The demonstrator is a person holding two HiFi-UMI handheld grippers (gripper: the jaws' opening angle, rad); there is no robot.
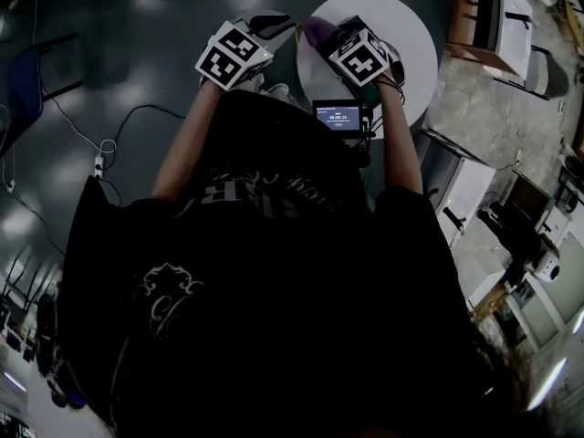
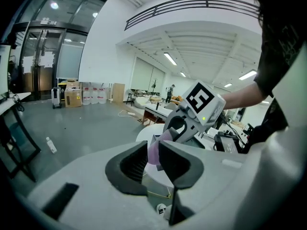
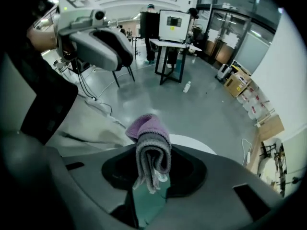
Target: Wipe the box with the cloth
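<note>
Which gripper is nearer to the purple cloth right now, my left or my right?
Right. The right gripper is shut on the purple cloth, holding it folded. The left gripper is open, facing the cloth from its left without touching it.

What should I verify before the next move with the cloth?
1. Cloth gripped: ok. The right gripper is shut on the folded cloth, which sticks out past the jaws.
2. Left gripper free: ok. The left gripper has its jaws a little apart, with nothing between them.
3. Box located: cannot tell. No view shows a box clearly.
4. Grippers apart: ok. In the right gripper view, the left gripper is off to the side of the cloth and not touching it.
5. Table below: ok. The round white table lies under the right gripper.
</note>
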